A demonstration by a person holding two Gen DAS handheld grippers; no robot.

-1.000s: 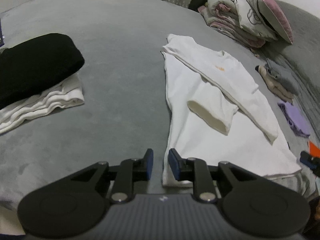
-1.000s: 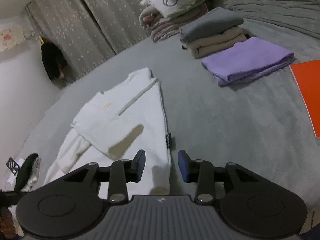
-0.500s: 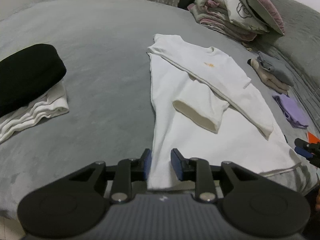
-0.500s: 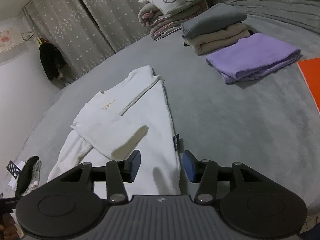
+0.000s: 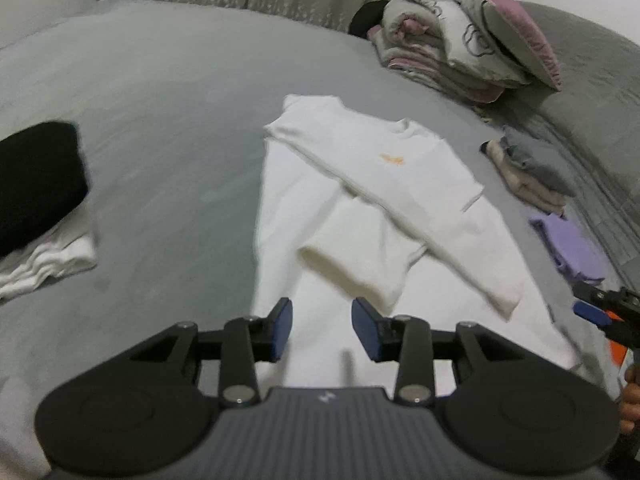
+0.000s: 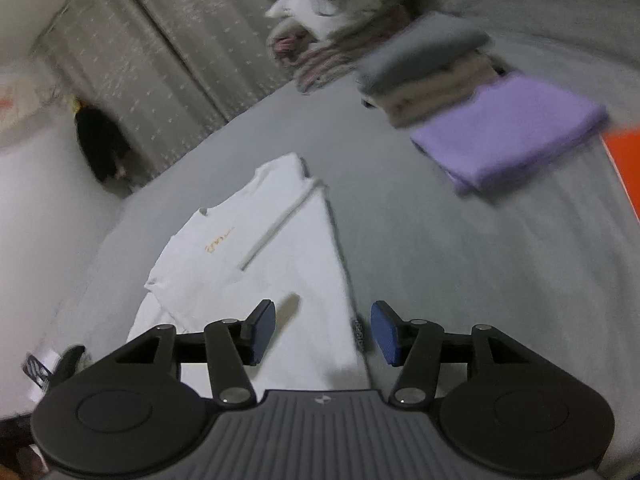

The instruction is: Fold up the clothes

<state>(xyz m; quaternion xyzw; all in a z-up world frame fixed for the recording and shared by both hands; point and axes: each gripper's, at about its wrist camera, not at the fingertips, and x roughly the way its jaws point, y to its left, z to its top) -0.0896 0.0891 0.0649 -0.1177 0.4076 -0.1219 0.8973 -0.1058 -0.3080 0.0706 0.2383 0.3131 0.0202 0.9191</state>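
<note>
1. A white shirt (image 5: 360, 208) is spread on the grey bed (image 5: 160, 100), sleeves folded in
2. Left gripper (image 5: 321, 330) fingers have just been opening, nothing held
3. Right gripper (image 6: 323, 332) fingers likewise parted, empty

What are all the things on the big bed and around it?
white long-sleeved shirt: one, white with a small orange mark, flat mid-bed, sleeves folded across
purple folded cloth: one, purple, right side
grey and beige folded clothes: one small stack, behind the purple cloth
black garment on white folded clothes: one pile, left edge
bedding pile with pink pillow: one, far end
orange flat thing: one, right edge
curtain: grey, dotted, behind bed
bed: one, grey cover
left gripper: open, empty
right gripper: open, empty
</note>
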